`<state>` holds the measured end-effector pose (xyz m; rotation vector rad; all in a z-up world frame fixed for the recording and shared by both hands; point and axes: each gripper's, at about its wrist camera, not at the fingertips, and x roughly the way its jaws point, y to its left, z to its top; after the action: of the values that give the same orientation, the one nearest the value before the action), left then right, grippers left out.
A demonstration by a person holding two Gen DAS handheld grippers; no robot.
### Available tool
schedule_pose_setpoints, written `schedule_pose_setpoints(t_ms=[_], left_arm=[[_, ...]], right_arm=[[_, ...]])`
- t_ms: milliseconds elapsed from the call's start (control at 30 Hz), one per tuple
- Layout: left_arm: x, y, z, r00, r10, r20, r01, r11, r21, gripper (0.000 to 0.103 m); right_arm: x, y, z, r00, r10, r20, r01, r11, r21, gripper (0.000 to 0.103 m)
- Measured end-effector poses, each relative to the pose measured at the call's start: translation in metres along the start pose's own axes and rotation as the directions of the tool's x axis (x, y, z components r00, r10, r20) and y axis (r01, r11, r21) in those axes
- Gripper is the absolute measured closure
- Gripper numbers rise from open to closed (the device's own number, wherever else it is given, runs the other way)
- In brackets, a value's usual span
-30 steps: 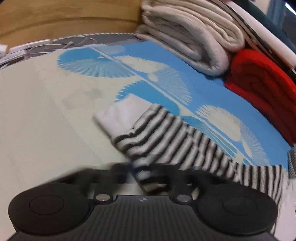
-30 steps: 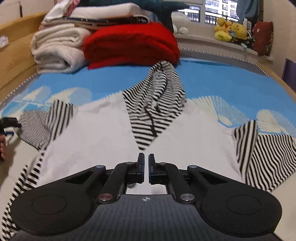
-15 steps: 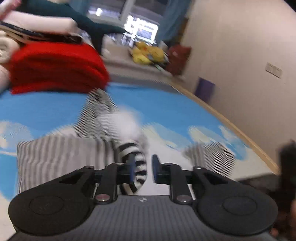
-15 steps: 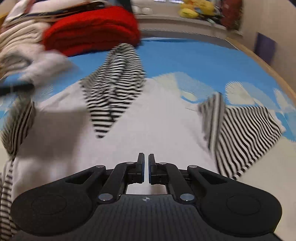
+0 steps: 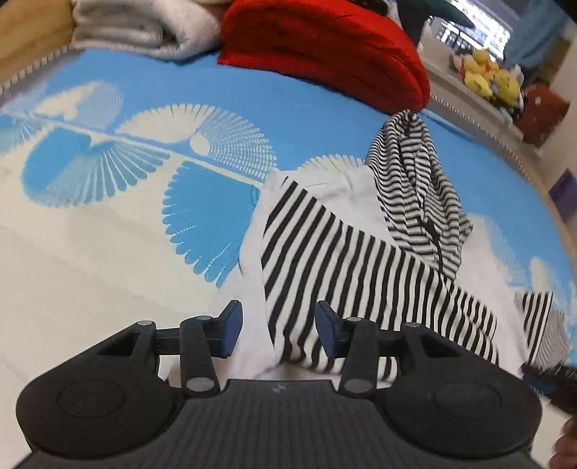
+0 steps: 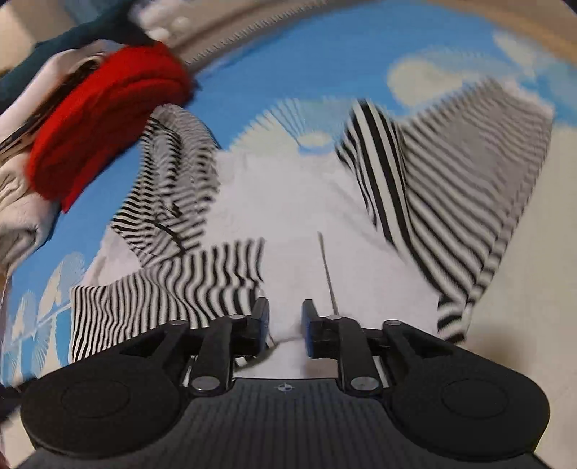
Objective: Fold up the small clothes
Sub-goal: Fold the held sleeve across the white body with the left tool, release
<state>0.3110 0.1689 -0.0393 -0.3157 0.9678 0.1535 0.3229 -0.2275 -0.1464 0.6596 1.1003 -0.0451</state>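
My right wrist view smears badly — the far striped sleeve and the red folded blanket lose their edges. From my left wrist camera, the grey towels run off the top edge, the plush toys are too small to identify, and a dark blurred shape sits far right — I can't tell what.

no readable text or labels anywhere
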Motion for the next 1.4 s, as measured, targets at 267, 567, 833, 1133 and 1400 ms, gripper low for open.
schedule_pose_setpoints(t_ms=[267, 567, 833, 1133, 1400], left_arm=[[0.05, 0.009, 0.005, 0.992, 0.063, -0.108, -0.061, 0.998, 0.027, 0.052], [0.059, 0.006, -0.009, 0.979, 0.135, -0.156, -0.105, 0.977, 0.186, 0.091], [0.027, -0.016, 0.001, 0.997, 0.069, -0.025, -0.062, 0.974, 0.216, 0.088], [0.048, -0.019, -0.012, 0.991, 0.041, -0.125, -0.016, 0.981, 0.191, 0.086], [0.038, -0.035, -0.01, 0.995, -0.062, -0.083, 0.079, 0.973, 0.218, 0.086]], right_arm=[[0.048, -0.005, -0.003, 0.995, -0.043, -0.089, 0.046, 0.999, 0.023, 0.075], [0.006, 0.028, 0.014, 0.977, 0.052, 0.205, -0.018, 0.986, -0.163, 0.103], [0.03, -0.006, 0.015, 0.996, -0.068, 0.06, 0.071, 0.996, -0.051, 0.1], [0.06, -0.003, -0.006, 0.997, -0.06, -0.058, 0.054, 0.994, -0.094, 0.077], [0.008, 0.025, 0.005, 0.982, -0.019, 0.187, 0.059, 0.976, -0.21, 0.098]])
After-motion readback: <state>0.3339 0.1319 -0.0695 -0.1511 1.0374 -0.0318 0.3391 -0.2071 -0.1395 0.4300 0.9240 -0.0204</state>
